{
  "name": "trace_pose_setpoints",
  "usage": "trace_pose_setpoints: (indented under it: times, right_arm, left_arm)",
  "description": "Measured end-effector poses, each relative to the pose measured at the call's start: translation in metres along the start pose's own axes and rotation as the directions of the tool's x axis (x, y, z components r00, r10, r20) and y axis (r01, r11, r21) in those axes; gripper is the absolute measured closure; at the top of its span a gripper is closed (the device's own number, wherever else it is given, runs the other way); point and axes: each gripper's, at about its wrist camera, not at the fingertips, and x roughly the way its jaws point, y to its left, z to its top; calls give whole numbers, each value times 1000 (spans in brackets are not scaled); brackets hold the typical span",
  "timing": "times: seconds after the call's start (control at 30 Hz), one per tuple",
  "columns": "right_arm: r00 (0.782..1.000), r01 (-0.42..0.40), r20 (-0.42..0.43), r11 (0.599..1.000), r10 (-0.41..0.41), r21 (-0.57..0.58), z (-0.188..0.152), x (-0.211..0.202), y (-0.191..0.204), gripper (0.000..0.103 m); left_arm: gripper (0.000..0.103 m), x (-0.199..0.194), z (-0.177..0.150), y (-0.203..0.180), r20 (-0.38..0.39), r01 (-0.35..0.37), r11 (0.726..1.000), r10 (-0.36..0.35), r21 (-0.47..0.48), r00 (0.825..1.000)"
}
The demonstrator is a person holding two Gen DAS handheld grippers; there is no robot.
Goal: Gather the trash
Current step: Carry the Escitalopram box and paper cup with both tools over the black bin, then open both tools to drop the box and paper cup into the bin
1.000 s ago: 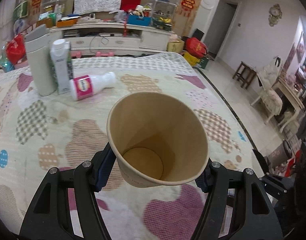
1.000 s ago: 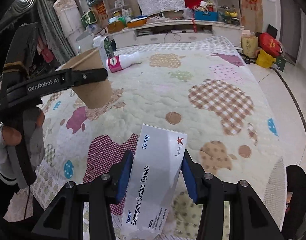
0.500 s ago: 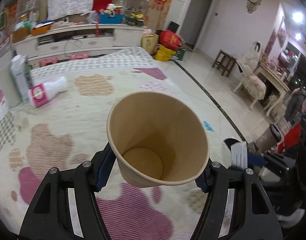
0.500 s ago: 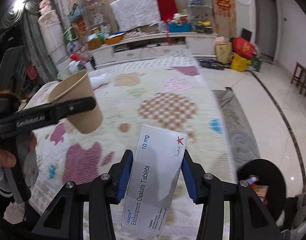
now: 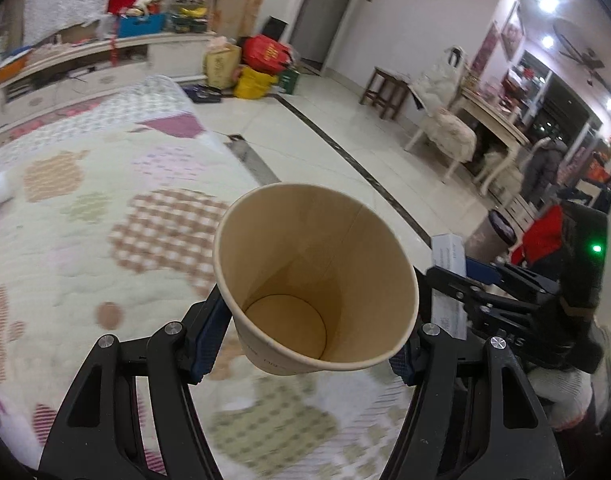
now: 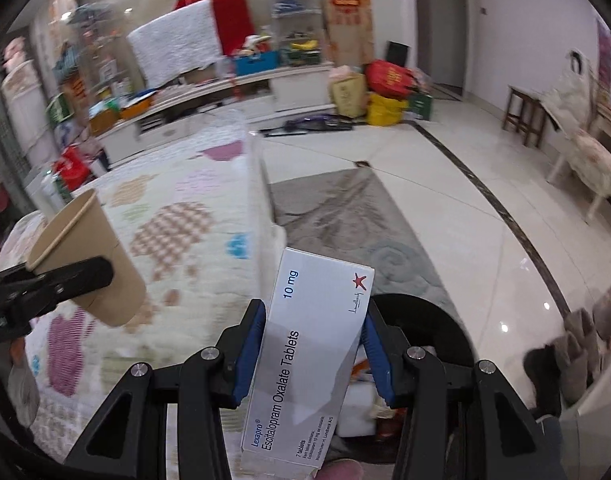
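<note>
- Far left of the right wrist view: the left gripper is clamped on a tan paper cup, tipped with its mouth up and to the left. The cup is empty as far as I can see, and it hangs over the cream quilted bedspread with pastel patches.
- Middle: the right gripper has its blue pads squeezed against both long sides of a white and grey cardboard tablet box, so both pieces of trash are held in the air, not on the bed.
- Right of and just behind that box: a round black trash bin on the floor beside the bed, with some scraps already showing inside.
- My read is we're in the carry-to-bin step, pickup done, drop not yet done.
- Next move probably means getting the box fully over the bin mouth before letting go, then bringing the cup across from the left. The bed edge is close, so a short drop could land on the grey floor mat.
</note>
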Motion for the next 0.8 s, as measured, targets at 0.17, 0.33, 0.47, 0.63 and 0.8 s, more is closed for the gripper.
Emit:
trace_pose_setpoints:
  times: [0.17, 0.33, 0.47, 0.63, 0.8]
  right_arm:
    - [998, 59, -17, 997, -59, 45, -8, 5, -38, 57]
    - [996, 84, -35, 991, -81, 105, -17, 11, -73, 57]
    - [994, 103, -46, 984, -97, 145, -21, 17, -92, 57]
    - [993, 113, -62, 973, -102, 201, -23, 27, -110, 46]
    - [993, 117, -57, 963, -106, 245, -29, 27, -121, 32]
  left_arm:
    - [37, 27, 6, -30, -59, 68, 998, -68, 5, 996]
    - [37, 53, 7, -58, -111, 109, 994, -106, 16, 988]
    - [36, 74, 8, -80, -155, 162, 987, -158, 14, 975]
    - [35, 94, 7, -98, -202, 208, 978, -203, 3, 958]
    - [29, 102, 8, -97, -222, 219, 976, -214, 0, 951]
